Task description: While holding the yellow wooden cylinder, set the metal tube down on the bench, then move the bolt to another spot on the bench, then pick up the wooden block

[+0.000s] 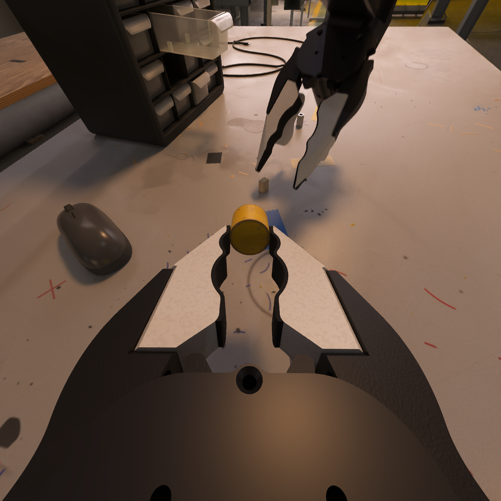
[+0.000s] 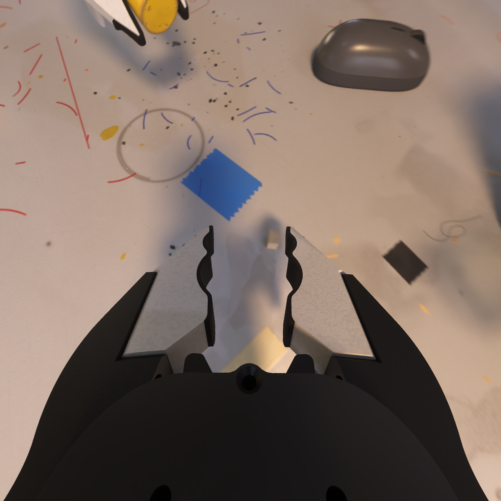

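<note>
The left gripper (image 1: 249,230) holds the yellow wooden cylinder (image 1: 249,233) at the tips of its fingers, jaws closed on its sides, the round end face turned toward the camera, lifted above the bench (image 1: 406,217). Under and just behind the cylinder a blue patch of tape (image 1: 275,219) lies flat on the bench top, and a grey computer mouse (image 1: 92,238) sits off to the left. A little farther on, the small wooden block (image 1: 263,185) stands on the bench, untouched. The right gripper (image 1: 276,179) hangs over it from the far side, empty, its jaws moderately wide; in the right wrist view the block (image 2: 272,238) lies between the fingertips, close to the right-hand finger (image 2: 311,284) but not touching it, with the gripper (image 2: 249,230) still above the surface. That view also shows the blue tape (image 2: 222,184) beyond the tips, a black square patch (image 2: 405,261) to the right, the mouse (image 2: 371,54) farther off, and the cylinder (image 2: 157,15) at the top edge. Back in the left wrist view, beyond the right gripper, the short metal tube (image 1: 300,119) stands upright on the bench. Farther left rises a dark drawer cabinet (image 1: 130,67) with one clear drawer pulled out, and a black cable (image 1: 257,59) coils behind it. I cannot pick out the bolt in either view.
</note>
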Robot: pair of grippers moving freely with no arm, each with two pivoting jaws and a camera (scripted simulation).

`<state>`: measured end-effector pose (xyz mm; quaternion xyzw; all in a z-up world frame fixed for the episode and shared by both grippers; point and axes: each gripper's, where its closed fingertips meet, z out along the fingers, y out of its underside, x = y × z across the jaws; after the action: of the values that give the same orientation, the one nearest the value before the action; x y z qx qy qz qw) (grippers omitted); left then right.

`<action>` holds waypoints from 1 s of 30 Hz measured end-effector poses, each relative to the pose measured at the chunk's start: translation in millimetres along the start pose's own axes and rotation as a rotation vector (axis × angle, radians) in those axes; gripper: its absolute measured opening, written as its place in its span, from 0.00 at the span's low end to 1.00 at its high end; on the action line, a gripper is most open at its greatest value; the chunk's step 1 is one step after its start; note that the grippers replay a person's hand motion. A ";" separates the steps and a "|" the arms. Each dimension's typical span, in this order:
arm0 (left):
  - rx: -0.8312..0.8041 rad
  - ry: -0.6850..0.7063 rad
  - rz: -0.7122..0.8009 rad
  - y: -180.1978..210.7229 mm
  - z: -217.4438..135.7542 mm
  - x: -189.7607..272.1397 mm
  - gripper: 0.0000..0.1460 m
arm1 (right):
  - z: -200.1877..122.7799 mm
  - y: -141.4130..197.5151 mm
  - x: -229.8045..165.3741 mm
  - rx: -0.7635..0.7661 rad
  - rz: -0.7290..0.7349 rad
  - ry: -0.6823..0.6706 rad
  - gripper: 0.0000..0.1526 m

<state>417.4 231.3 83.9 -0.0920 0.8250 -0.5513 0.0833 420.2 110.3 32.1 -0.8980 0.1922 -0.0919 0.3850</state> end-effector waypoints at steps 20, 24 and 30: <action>0.001 0.005 -0.006 0.6 -0.7 -0.2 0.19 | 23.2 3.3 7.5 -0.066 0.033 0.031 0.34; 0.001 0.005 -0.007 0.7 -0.8 -0.2 0.19 | 21.8 3.6 13.9 -0.061 0.040 0.054 0.33; 0.001 0.006 -0.009 0.9 -0.9 -0.2 0.19 | 16.5 4.2 20.1 -0.053 0.059 0.060 0.33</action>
<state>417.4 232.6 83.4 -0.0940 0.8246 -0.5523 0.0782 442.5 110.1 18.1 -0.8986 0.2326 -0.1022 0.3576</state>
